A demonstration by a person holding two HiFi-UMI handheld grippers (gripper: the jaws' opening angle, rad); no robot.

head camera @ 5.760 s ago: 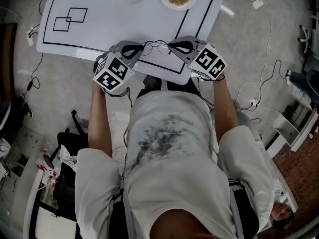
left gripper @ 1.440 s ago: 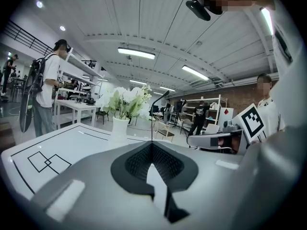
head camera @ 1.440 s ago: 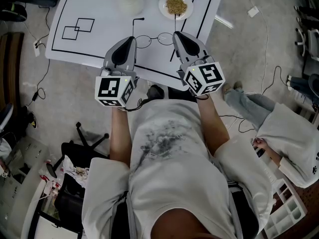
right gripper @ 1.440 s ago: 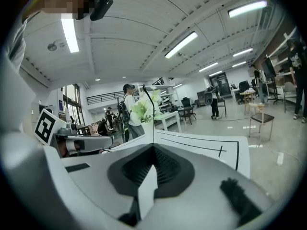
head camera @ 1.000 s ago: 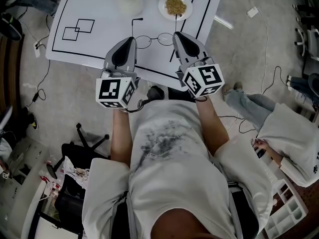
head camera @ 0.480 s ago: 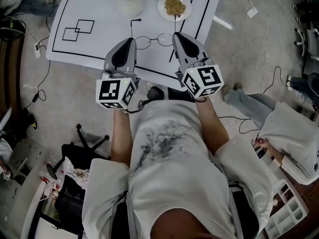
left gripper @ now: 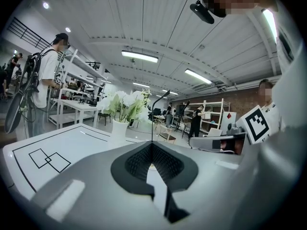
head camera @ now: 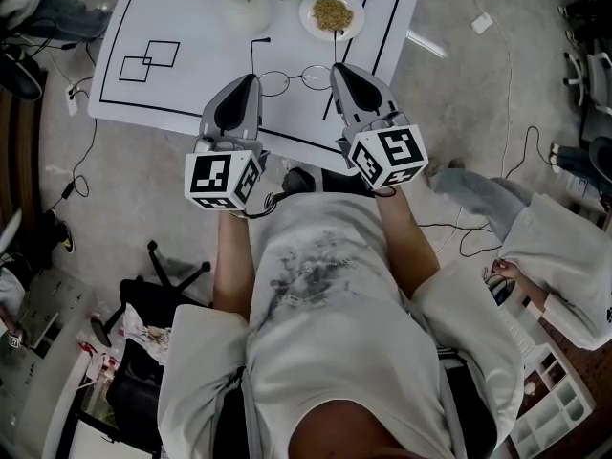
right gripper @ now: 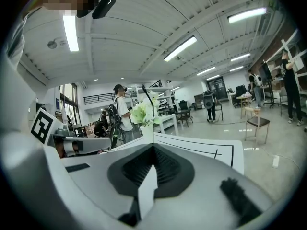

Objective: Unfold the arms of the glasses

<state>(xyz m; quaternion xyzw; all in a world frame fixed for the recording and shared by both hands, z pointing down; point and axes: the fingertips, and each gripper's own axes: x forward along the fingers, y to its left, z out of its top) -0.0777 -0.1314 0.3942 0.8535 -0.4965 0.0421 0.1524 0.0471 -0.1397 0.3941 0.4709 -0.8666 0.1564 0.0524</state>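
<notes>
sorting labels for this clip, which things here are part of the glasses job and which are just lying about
In the job: glasses, left tongs and right tongs, each shut on an arm.
Lying about: vase of flowers, plate of grains.

Look: the glasses (head camera: 295, 78) have a thin dark wire frame and two round clear lenses (head camera: 275, 82).
Place: they are on the white tabletop (head camera: 191, 75), close to its near edge.
Arms: both are swung out. The left arm (head camera: 253, 57) runs away from the lenses to a dark curved tip, and I see the right arm (right gripper: 153, 119) as a thin upright line.
Hold: the frame's ends meet the closed tips of the left hand-held gripper (head camera: 251, 75) and the right hand-held gripper (head camera: 336, 66).
Pose: I cannot tell whether they are flat or lifted.
</notes>
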